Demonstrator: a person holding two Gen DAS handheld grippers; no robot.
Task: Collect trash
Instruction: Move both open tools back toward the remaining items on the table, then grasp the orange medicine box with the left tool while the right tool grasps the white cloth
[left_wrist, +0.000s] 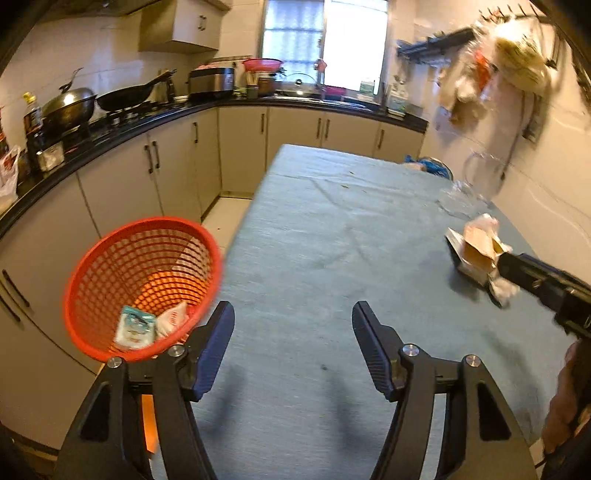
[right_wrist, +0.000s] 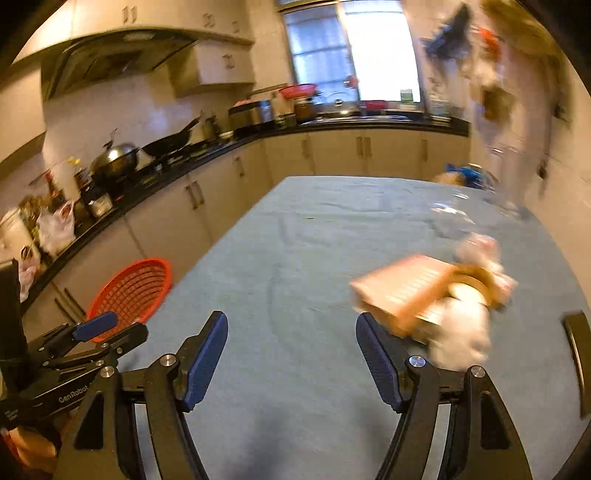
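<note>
Left wrist view: left tool (left_wrist: 293, 332) is hanging spread over the near bench (left_wrist: 314, 240), nothing between its pads. Red basket (left_wrist: 142, 284) is sitting just off the bench's left edge, two packets (left_wrist: 149, 326) already lying in it. Remaining trash (left_wrist: 480, 254), a crumpled carton with white wrappers, is lying at the right side of the bench; the right tool is showing there as a black bar touching or overlapping it, can't tell which.

Right wrist view: right tool (right_wrist: 291, 350) is also spread, empty; the carton pile (right_wrist: 432, 299) is sitting just beyond its right finger (right_wrist: 380, 362), not between the pads. Clear plastic (right_wrist: 454, 210) is lying further back, hard to make out.

Risks, my read: the pile is loose, so a pinch is likely catching only the carton and shedding wrappers. Finger edge could be nudging the pile toward the right edge. Frames are blurring, so alignment is suffering. Long carry across to the basket, drops likely.
</note>
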